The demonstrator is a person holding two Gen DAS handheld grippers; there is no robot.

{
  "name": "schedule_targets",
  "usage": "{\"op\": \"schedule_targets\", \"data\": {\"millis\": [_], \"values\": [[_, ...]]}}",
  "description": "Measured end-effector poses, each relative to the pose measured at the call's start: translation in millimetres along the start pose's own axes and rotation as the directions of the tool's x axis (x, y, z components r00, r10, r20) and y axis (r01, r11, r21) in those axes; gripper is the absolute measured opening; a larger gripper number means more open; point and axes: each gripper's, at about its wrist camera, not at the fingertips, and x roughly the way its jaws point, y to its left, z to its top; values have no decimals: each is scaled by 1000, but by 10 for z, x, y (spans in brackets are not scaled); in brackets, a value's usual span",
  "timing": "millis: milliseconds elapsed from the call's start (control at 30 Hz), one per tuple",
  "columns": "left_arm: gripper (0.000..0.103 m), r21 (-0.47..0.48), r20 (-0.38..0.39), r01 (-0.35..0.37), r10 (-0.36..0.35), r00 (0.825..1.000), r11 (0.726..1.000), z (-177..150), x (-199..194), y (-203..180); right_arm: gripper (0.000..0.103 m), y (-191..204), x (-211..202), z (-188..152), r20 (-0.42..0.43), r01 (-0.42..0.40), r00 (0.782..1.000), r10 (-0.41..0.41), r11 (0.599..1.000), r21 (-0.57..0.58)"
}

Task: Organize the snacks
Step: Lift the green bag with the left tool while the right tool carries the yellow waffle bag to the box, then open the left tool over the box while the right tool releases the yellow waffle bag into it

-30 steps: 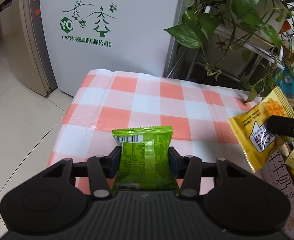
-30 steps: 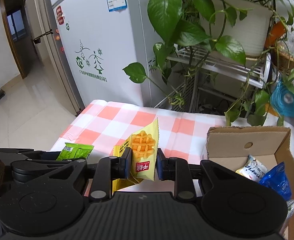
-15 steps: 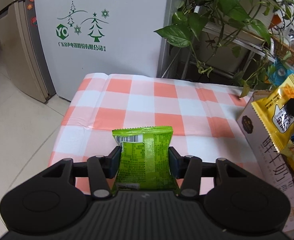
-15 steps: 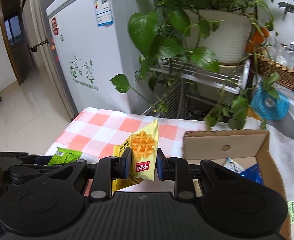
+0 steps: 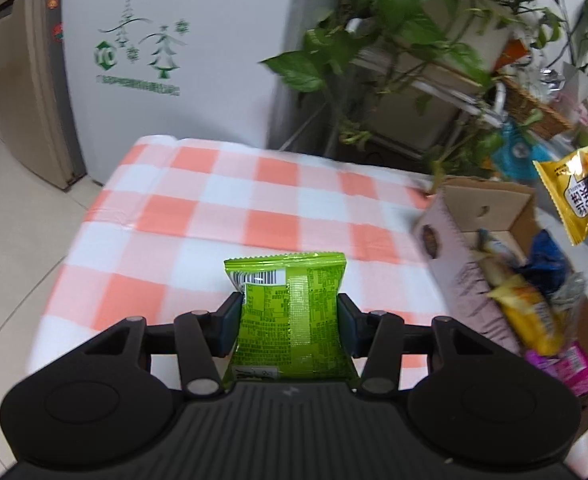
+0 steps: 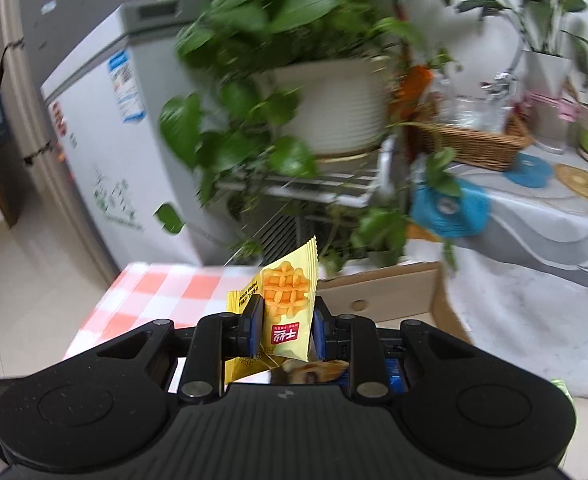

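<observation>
Two claws clamped, left claw [image 5: 290, 312] green packet [image 5: 288, 312], right claw [image 6: 286, 326] waffle packet [image 6: 288, 304] above box rim [image 6: 377, 288]

Green snack packet [image 5: 290, 312] upright, clamped over checkered cloth; yellow waffle packet [image 6: 288, 308] clamped above open cardboard box [image 5: 489, 204].

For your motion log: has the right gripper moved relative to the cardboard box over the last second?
Yes. The right gripper, holding the yellow waffle packet, moved rightward over the cardboard box.

Lime-green packet [image 5: 290, 312], yellow waffle-print packet [image 6: 288, 312], orange-white checked tablecloth [image 5: 230, 216]
</observation>
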Motion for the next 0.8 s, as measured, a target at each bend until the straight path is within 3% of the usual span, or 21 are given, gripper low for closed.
{"op": "schedule_targets", "data": {"millis": [367,633,800], "values": [[48,62,42,107,-110,993,992,197,-141,-857,30,-433,-326,-117,8,55,998,-56,993,106],[48,86,26,139,-142,990,987,247,-52,-1263,30,-555,-421,-255,-35,66,998,-61,985,161],[48,111,17,122,-125,992,986,271,44,-1462,30,-594,-428,-370,-83,67,995,-52,979,191]]}}
